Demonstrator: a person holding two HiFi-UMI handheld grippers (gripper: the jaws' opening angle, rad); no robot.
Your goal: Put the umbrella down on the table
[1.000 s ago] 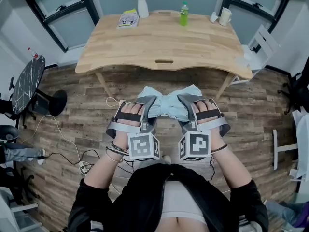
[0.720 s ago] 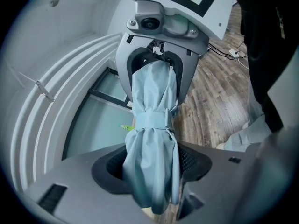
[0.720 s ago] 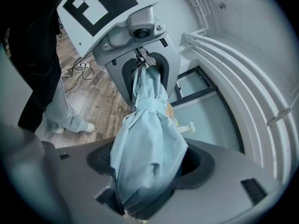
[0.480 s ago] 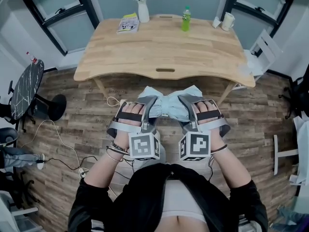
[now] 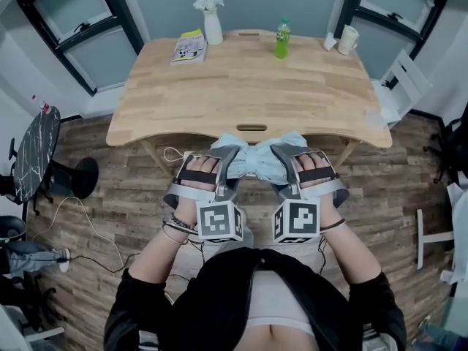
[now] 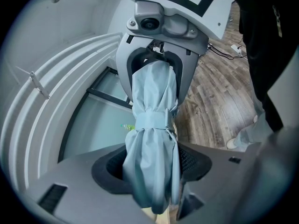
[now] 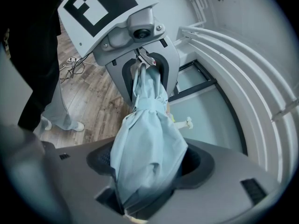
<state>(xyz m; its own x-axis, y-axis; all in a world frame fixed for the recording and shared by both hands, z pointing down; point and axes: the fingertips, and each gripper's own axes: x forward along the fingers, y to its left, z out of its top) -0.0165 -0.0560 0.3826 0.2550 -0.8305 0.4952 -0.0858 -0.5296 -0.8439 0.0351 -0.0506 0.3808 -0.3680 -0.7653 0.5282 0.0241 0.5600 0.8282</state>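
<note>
A folded light-blue umbrella (image 5: 256,158) hangs level between my two grippers, just in front of the wooden table's (image 5: 241,79) near edge and above the floor. My left gripper (image 5: 232,161) is shut on its left end, and in the left gripper view the strapped umbrella (image 6: 152,148) runs from its jaws to the other gripper. My right gripper (image 5: 281,161) is shut on the right end, where bunched umbrella (image 7: 147,148) cloth fills its jaws. A strap wraps the umbrella near the middle.
At the table's far edge stand a white spray bottle (image 5: 212,22), a booklet (image 5: 189,46), a green bottle (image 5: 281,38) and a white mug (image 5: 348,39). A white chair (image 5: 398,86) stands right of the table, a round dark side table (image 5: 33,148) left. Cables lie on the wood floor (image 5: 95,225).
The table has come nearer in the head view; its front edge now sits right behind the umbrella. Both grippers keep the same hold on it.
</note>
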